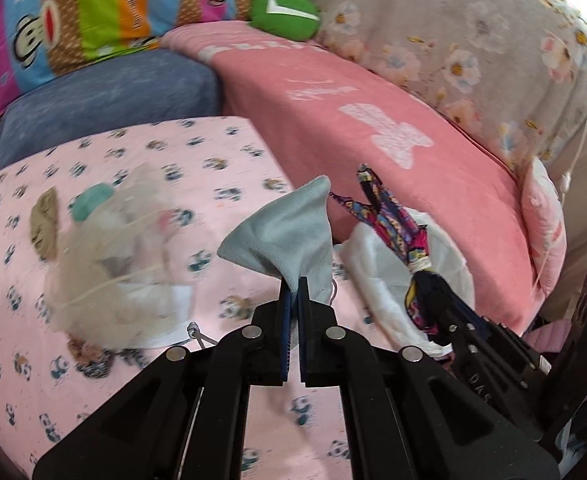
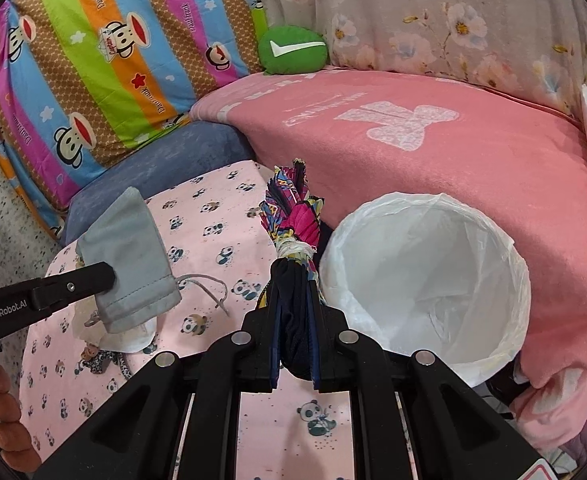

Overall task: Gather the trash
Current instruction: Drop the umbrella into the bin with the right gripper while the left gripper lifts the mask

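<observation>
My left gripper point(image 1: 295, 284) is shut on a light blue-grey cloth pouch point(image 1: 283, 232) and holds it above the pink panda sheet point(image 1: 221, 184); the pouch also shows in the right wrist view point(image 2: 127, 256). My right gripper point(image 2: 295, 308) is shut on a dark and multicoloured bundle of fabric tied with a white band point(image 2: 293, 216), held just left of a white-lined bin point(image 2: 425, 280). In the left wrist view the bundle point(image 1: 389, 224) hangs over the bin point(image 1: 377, 276). More litter lies on the sheet: a translucent mesh bag point(image 1: 113, 248), a teal piece point(image 1: 91, 200), a brown piece point(image 1: 45, 222).
A pink blanket point(image 2: 453, 160) lies behind the bin. A blue cushion point(image 1: 105, 96), a striped monkey-print pillow point(image 2: 105, 52) and a green round cushion point(image 2: 293, 50) sit at the back. A leopard-print scrap point(image 2: 101, 360) lies on the sheet.
</observation>
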A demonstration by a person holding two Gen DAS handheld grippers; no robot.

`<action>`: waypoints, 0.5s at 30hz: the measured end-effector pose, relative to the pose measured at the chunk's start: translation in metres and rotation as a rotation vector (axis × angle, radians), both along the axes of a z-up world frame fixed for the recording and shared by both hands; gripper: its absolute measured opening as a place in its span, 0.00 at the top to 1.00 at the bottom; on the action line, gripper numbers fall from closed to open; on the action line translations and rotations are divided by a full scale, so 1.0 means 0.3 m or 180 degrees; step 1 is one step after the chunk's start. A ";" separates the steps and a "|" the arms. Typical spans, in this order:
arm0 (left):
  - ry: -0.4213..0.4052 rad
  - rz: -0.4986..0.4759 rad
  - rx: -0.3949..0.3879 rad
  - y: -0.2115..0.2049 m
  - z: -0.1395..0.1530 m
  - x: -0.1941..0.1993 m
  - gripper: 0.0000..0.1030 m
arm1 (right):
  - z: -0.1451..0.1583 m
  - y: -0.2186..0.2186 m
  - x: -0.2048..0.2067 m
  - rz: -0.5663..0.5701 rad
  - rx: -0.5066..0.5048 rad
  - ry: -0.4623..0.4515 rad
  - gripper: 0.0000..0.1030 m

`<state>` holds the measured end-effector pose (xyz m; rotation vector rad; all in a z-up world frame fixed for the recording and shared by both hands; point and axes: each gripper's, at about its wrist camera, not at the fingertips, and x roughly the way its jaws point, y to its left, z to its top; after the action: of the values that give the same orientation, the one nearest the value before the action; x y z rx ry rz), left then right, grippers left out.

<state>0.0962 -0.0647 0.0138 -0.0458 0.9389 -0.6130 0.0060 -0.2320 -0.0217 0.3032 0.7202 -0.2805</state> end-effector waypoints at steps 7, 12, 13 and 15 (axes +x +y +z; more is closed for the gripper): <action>-0.0025 -0.0409 -0.0071 -0.223 0.009 -0.023 0.98 | -0.010 -0.141 -0.074 -0.0350 0.0038 0.0014 0.90; 0.0050 -0.0659 -0.0084 -0.361 -0.024 -0.031 0.98 | -0.034 -0.230 -0.115 -0.0573 0.0071 0.0072 0.89; 0.0057 -0.0708 -0.0087 -0.385 -0.032 -0.034 0.97 | -0.037 -0.244 -0.121 -0.0607 0.0073 0.0083 0.89; 0.0061 -0.0767 -0.0085 -0.419 -0.043 -0.043 0.97 | -0.046 -0.268 -0.133 -0.0674 0.0077 0.0105 0.89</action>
<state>0.0834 -0.1904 0.0010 0.0382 0.9622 -0.8491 -0.0339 -0.3123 -0.0355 0.3994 0.7252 -0.4787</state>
